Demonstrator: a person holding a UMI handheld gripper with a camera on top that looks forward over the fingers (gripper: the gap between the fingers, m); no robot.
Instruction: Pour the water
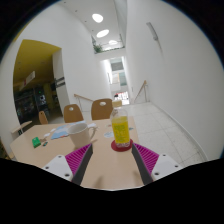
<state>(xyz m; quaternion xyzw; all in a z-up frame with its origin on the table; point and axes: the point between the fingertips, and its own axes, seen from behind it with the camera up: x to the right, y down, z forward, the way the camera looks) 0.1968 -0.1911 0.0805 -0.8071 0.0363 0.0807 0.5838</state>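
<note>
Yellow translucent cup (120, 130) stood on my wooden bench (105, 165), just ahead of my spread fingers (72, 160); white mug (80, 132) beside it.

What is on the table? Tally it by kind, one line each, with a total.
Cups of yellow drink: 1, on a red coaster just ahead of the open gripper
Coasters: 1
White mugs: 1
Small green things: 1
Total: 4
Things farther back on the table are too small to tell.
</note>
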